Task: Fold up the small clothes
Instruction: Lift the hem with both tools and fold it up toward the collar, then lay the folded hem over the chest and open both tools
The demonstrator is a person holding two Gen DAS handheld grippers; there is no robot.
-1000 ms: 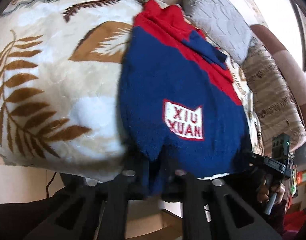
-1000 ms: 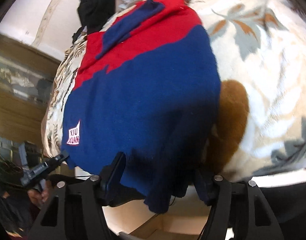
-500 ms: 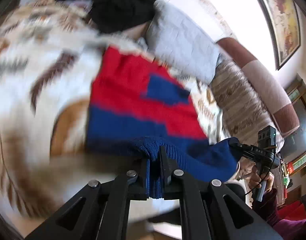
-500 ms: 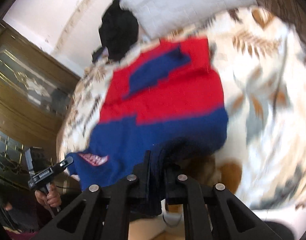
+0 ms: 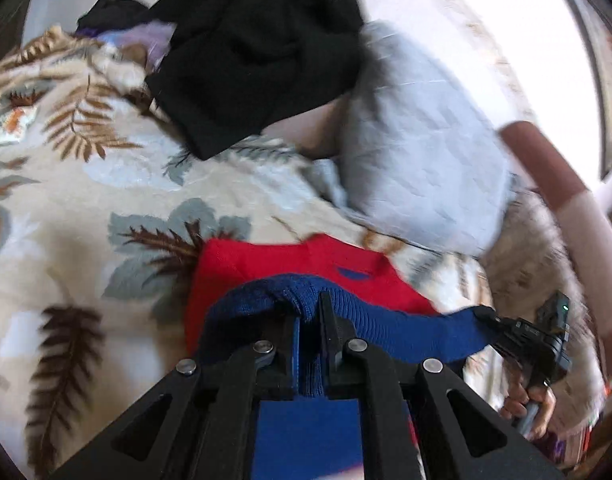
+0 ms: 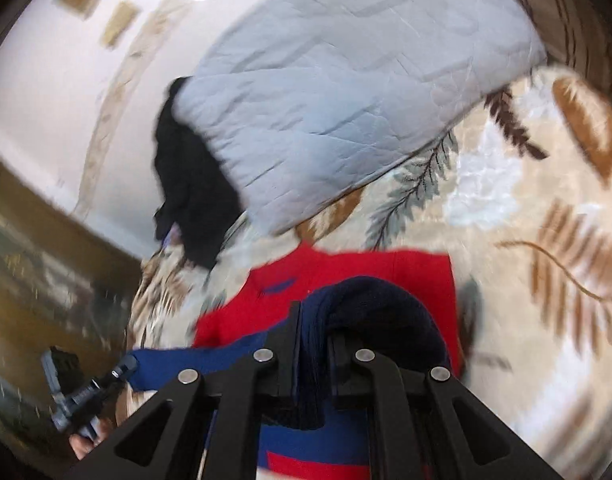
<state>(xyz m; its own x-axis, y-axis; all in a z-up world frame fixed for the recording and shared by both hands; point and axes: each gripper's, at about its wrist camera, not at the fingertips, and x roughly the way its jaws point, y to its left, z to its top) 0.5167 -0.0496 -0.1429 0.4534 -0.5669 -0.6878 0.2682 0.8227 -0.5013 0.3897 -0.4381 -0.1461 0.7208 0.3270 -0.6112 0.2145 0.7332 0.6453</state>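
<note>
Over leaf-print blanket: left gripper clamped on blue hem of red-and-blue sweater. Right gripper clamped on same hem, other corner. Blue part lifted, doubled over red part lying flat on blanket. Beyond sweater: grey quilted pillow, black garment beside it.

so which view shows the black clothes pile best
The left wrist view: the black clothes pile spreads wide across the top, above the leaf-print blanket. In the right wrist view only a narrow strip shows, the rest hidden behind the grey quilted pillow.
</note>
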